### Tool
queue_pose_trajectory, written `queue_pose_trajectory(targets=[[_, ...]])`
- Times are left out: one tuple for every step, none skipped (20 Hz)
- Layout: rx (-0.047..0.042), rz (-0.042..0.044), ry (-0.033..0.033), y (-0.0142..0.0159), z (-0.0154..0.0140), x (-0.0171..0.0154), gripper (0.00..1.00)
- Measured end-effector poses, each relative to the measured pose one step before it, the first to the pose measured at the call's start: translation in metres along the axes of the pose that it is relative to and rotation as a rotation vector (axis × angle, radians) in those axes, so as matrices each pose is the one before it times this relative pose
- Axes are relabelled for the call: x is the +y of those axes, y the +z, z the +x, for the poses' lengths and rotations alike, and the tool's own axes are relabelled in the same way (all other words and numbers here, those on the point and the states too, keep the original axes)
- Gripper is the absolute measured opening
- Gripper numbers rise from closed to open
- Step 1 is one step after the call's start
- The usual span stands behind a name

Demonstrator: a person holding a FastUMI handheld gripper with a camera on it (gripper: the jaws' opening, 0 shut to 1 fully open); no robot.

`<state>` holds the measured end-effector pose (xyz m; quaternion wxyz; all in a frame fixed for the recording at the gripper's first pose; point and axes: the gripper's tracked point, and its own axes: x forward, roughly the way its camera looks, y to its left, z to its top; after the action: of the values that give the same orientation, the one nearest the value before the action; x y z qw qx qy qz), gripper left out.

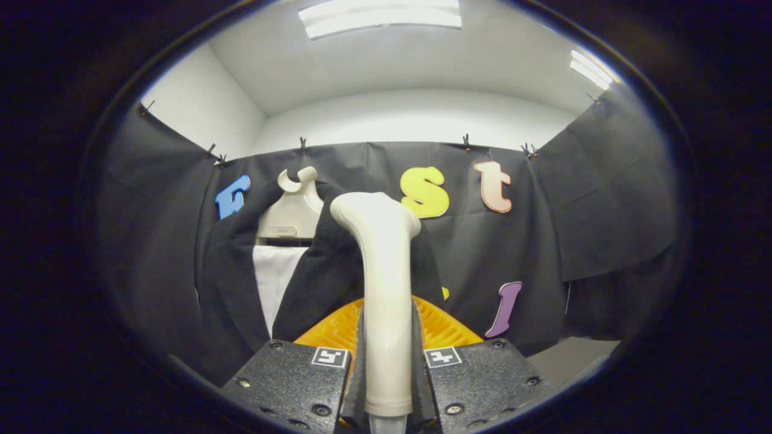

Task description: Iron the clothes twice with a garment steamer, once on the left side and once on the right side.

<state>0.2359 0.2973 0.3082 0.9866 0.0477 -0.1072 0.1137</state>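
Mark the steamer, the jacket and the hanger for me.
Cream plastic garment steamer (386, 283), gripper view: handle shaft, clamped between the jaws.
Dark fabric jacket (316, 283), gripper view: right lapel.
Cream plastic hanger (294, 214), gripper view: neck below the hook.

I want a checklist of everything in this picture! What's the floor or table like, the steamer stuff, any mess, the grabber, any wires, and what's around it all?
Surface: a grey ledge or floor patch beyond the fingers; too little shows to tell more.
Job's things: the garment steamer stands upright between the fingers, its head close to the dark jacket, which hangs on a cream hanger over a white shirt.
Clutter: nothing seen.
Grippers: the gripper is shut on the garment steamer handle, both fingers pressing.
Cables: nothing seen.
Surroundings: black cloth wall clipped up, white ceiling with lights.
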Motion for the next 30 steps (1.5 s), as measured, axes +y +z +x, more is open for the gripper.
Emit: queue_pose_trajectory(targets=[[0.00626, -0.00451, -0.00018, -0.00228, -0.00068, 0.00018, 0.33], [0.00289, -0.00936, 0.00010, -0.00233, -0.00083, 0.00105, 0.33], [0.00255, -0.01188, 0.00065, -0.00180, -0.00061, 0.00098, 0.33], [0.00320, -0.00906, 0.00015, -0.00296, -0.00138, 0.00076, 0.33], [0.00706, -0.00711, 0.00001, -0.00391, -0.00099, 0.00120, 0.33], [0.01321, -0.00900, -0.00260, -0.00497, -0.00167, -0.00098, 0.33], [0.01397, -0.00602, -0.00266, -0.00524, -0.00245, -0.00077, 0.33], [0.00767, -0.00275, 0.00166, -0.00443, -0.00355, 0.00029, 0.33], [0.00811, -0.00703, 0.00386, -0.00523, -0.00342, 0.00082, 0.33], [0.00803, -0.01128, 0.00049, -0.00671, -0.00398, 0.00087, 0.33], [0.01127, -0.01142, 0.00018, -0.00759, -0.00385, -0.00013, 0.33], [0.00940, -0.01000, -0.00250, -0.00656, -0.00296, -0.00016, 0.33], [0.00842, -0.00853, -0.00611, -0.00610, -0.00287, -0.00038, 0.33], [0.00981, -0.00939, -0.00345, -0.00573, -0.00313, 0.00022, 0.33], [0.00503, -0.00418, -0.00195, -0.00400, -0.00309, 0.00042, 0.33], [0.00703, -0.00427, 0.00045, -0.00452, -0.00378, -0.00012, 0.33], [0.00439, -0.00201, 0.00206, -0.00396, -0.00259, 0.00102, 0.33], [0.00862, -0.00205, 0.00073, -0.00506, -0.00279, 0.00026, 0.33], [0.00880, 0.00187, -0.00126, -0.00521, -0.00381, 0.00022, 0.33], [0.01365, 0.00466, -0.00272, -0.00632, -0.00347, -0.00098, 0.33], [0.01504, 0.01137, -0.00181, -0.00617, -0.00328, -0.00046, 0.33], [0.01452, 0.00758, 0.00020, -0.00778, -0.00265, -0.00030, 0.33], [0.01409, 0.00436, 0.00003, -0.00723, -0.00209, 0.00017, 0.33], [0.01322, 0.00198, -0.00078, -0.00749, -0.00174, 0.00018, 0.33], [0.01165, 0.00083, -0.00027, -0.00707, -0.00185, 0.00040, 0.33], [0.00759, -0.00041, 0.00016, -0.00605, -0.00171, 0.00058, 0.33], [0.00744, -0.00320, -0.00104, -0.00550, -0.00131, 0.00064, 0.33], [0.00814, -0.00361, -0.00142, -0.00607, -0.00128, 0.00069, 0.33], [0.00518, -0.00254, -0.00050, -0.00456, -0.00102, 0.00113, 0.33], [0.00772, -0.00432, -0.00168, -0.00612, -0.00097, 0.00090, 0.33]])
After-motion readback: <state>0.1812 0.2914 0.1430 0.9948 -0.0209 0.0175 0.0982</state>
